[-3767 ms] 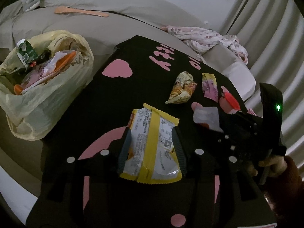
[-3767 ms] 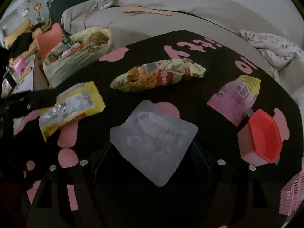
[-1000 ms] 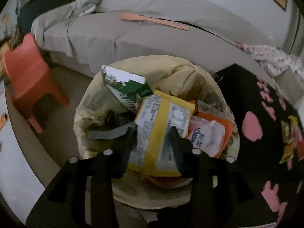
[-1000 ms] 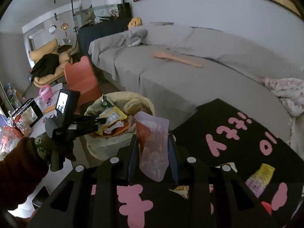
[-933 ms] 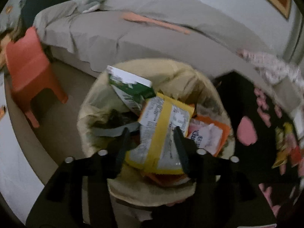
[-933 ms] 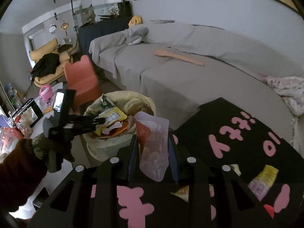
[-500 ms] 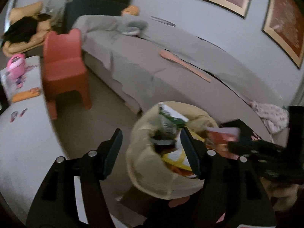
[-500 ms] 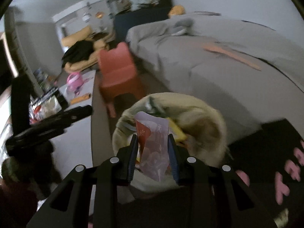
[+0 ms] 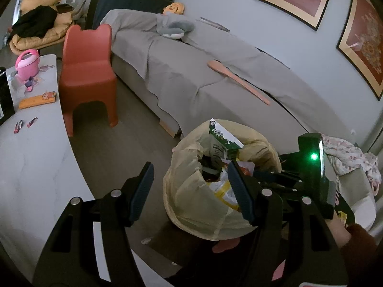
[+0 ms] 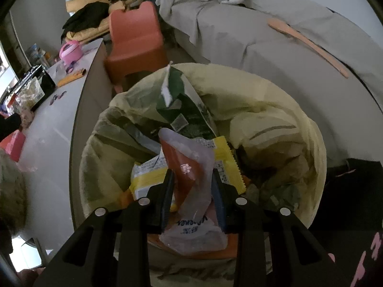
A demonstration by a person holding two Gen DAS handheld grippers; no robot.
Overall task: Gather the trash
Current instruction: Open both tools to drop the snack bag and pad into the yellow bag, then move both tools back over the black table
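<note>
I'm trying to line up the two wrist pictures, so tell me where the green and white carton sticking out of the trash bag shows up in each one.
Left wrist: green and white carton right of centre, poking up from the yellow trash bag.
Right wrist: carton upper centre, leaning at the bag's far side.
Shared landmark: the red chair behind the bag.

yellow trash bag: open, full | clear wrapper: upright above it

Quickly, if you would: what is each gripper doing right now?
Left gripper: open, jaws just widened, nothing between them; it hangs beside the yellow plastic trash bag.
Right gripper: shut on a translucent plastic wrapper with a red patch, over the bag.
</note>
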